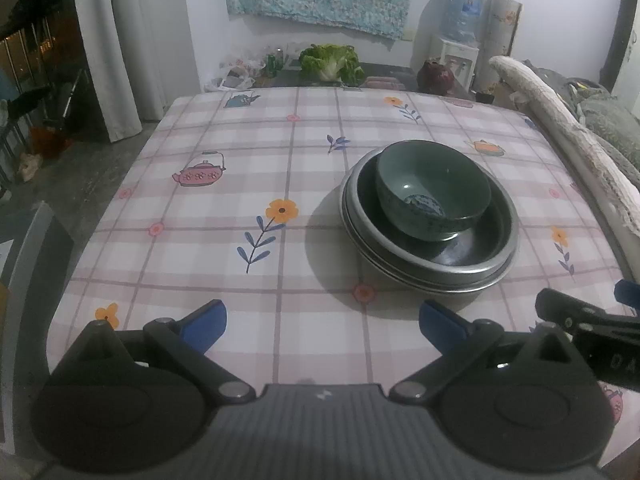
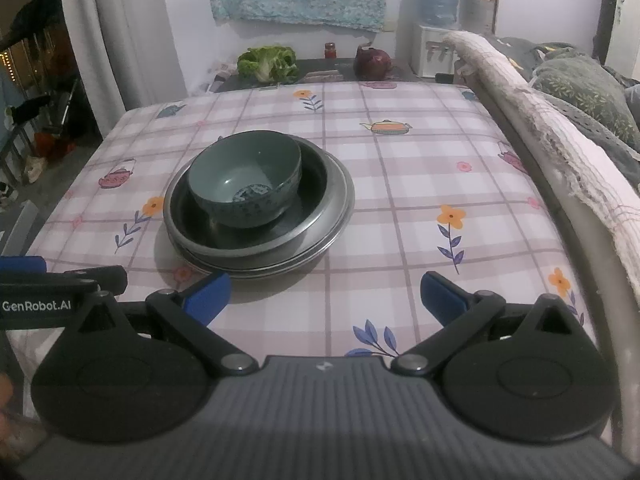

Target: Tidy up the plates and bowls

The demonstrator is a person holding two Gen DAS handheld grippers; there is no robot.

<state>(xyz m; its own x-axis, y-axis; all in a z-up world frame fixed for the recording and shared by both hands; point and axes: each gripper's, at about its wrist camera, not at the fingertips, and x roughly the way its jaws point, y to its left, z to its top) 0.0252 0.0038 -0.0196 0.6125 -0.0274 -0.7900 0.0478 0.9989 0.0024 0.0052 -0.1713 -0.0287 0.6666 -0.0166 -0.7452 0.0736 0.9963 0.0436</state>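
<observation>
A green ceramic bowl (image 1: 434,190) sits inside a dark, glossy shallow dish (image 1: 472,246), and this dish lies on a stack of thin metal plates (image 1: 430,282) with dull grey rims. The bowl is round and deep, smooth inside, with a blue patterned patch at the bottom and a speckled outer wall. It does not sit in the centre of the dish but toward the far edge. The whole stack stands on the desk (image 1: 240,152), which is covered by a soft checked cloth in pink and white, printed with teapots, orange flowers and blue leaves.

The left tool (image 1: 322,326) is released: its two blue-padded fingers stand wide apart above the cloth, near the stack but not touching it. The right tool (image 2: 326,298) is also released, fingers spread and holding nothing; the stack is just ahead of its left finger.

Behind the desk there is a leafy green cabbage (image 2: 269,63) and a dark red round object (image 2: 374,63).
</observation>
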